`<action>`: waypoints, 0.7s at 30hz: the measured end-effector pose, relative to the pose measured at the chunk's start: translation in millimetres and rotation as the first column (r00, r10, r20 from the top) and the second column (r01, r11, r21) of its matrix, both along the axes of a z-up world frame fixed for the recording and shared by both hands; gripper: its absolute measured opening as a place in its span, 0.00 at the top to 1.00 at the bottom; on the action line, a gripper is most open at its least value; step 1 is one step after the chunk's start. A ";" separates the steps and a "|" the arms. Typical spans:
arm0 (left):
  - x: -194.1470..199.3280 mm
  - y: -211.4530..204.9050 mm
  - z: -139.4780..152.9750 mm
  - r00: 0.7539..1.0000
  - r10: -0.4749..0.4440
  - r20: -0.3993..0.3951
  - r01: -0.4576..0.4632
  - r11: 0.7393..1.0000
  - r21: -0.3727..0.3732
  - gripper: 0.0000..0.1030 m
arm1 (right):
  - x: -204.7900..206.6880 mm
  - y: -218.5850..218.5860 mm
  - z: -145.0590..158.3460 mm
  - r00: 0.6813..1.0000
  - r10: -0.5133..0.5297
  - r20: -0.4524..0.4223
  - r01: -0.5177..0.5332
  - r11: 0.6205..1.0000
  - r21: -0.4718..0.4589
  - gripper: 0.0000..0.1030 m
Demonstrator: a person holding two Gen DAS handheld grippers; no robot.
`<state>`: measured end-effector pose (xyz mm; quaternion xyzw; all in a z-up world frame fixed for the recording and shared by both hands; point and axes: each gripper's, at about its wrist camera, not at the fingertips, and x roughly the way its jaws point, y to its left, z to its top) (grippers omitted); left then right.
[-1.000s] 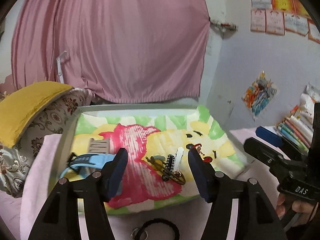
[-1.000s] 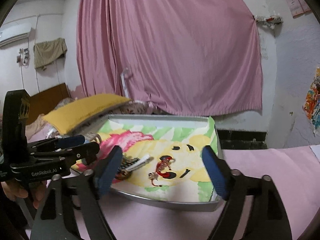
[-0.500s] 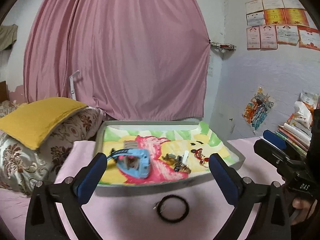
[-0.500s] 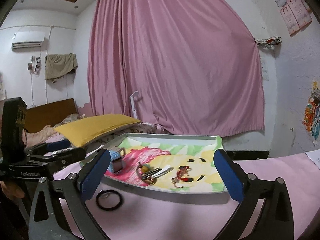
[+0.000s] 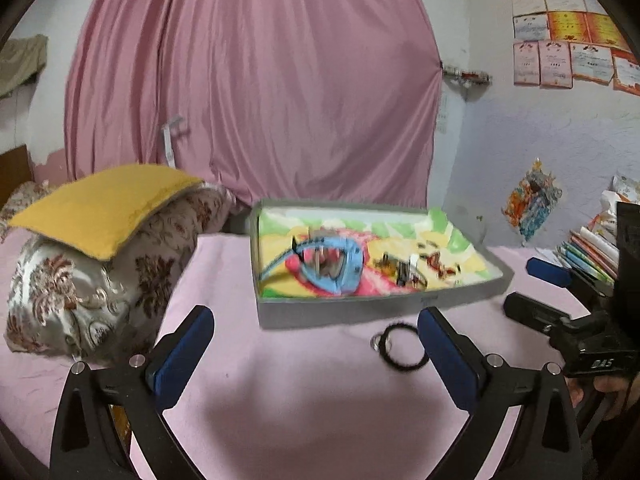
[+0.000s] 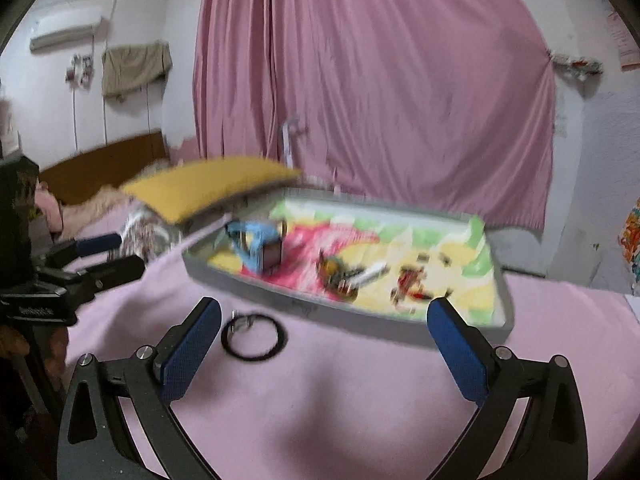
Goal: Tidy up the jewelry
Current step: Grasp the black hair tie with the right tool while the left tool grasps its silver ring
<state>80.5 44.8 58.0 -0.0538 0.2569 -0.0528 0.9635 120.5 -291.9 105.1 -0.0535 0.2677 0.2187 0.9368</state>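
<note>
Left gripper [image 5: 316, 350] and right gripper [image 6: 324, 340]: jaws have just been opening, now spread wide, nothing between the pads, both over the pink bedspread [image 5: 304, 400]

Grey tray [image 5: 360, 306] with cartoon liner on bedspread. Blue watch [image 5: 332, 264] toward tray's left end; small jewelry pieces [image 5: 404, 272] mid-tray (blurred, kinds unclear)

Black hair tie [image 5: 400, 346] on bedspread just outside tray's near edge

Yellow cushion [image 5: 104, 204] on patterned pillow, left of tray

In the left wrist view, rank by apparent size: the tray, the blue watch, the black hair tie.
1. tray
2. blue watch
3. black hair tie, though it lies nearer the camera, so it looks relatively bigger.
</note>
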 end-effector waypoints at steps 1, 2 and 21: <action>2.2 0.5 -2.3 1.000 -0.010 -0.019 0.010 1.000 -0.004 0.01 | 4.2 3.9 -3.8 0.999 0.007 -0.035 -0.008 1.000 -0.027 0.02; 5.1 -0.3 -4.7 0.999 -0.018 -0.037 0.017 1.000 -0.006 0.01 | 8.7 7.6 -8.3 0.998 0.011 -0.070 -0.015 0.998 -0.056 0.02; 53.3 -13.8 -39.8 0.949 -0.130 -0.288 0.130 0.991 -0.020 0.49 | 53.1 58.3 -43.1 0.952 0.104 -0.287 -0.164 0.967 -0.195 0.61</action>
